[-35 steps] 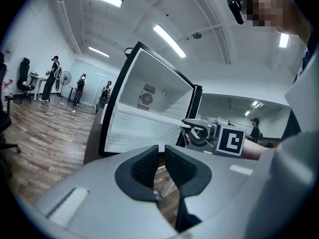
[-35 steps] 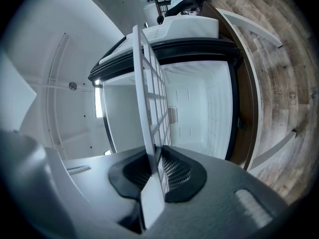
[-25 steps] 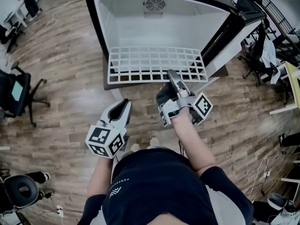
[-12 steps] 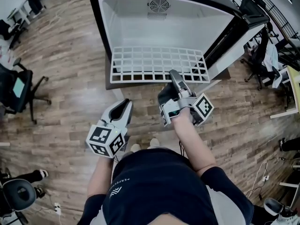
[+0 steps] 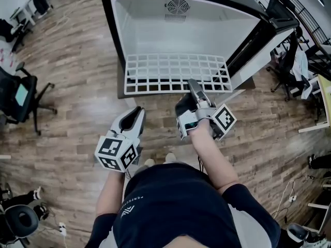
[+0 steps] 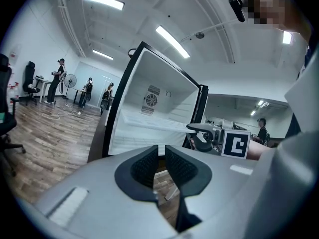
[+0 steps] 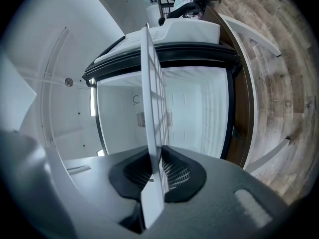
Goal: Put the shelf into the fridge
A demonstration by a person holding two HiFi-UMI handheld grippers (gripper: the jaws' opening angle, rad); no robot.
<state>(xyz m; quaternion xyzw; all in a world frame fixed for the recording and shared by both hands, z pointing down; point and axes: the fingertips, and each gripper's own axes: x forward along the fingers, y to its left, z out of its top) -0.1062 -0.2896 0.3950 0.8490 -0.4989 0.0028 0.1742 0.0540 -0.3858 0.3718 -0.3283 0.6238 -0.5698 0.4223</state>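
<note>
Nearest, the left gripper (image 5: 135,117) hangs low over the wooden floor (image 5: 77,87), well short of the fridge. Its 2 jaws are drawn almost together, only a thin slit between the pads, and they hold nothing.

Ahead and to its right, the right gripper (image 5: 192,85) is clamped on the front rail of the white wire shelf (image 5: 165,71), somewhat right of the rail's middle, with the wire pinched between both pads.

The shelf lies roughly level in the mouth of the open fridge (image 5: 217,22), its front edge toward the person and its back edge reaching into the white cavity. A round fan grille (image 5: 176,5) shows on the rear wall beyond.

The shelf looks stiff and light, a coated grid that won't bend. Its smooth wire is probably slippery, and a single off-centre hold leaves the left corner free to dip or swing. Taking the front rail near the left corner with the empty gripper would likely steady it.
</note>
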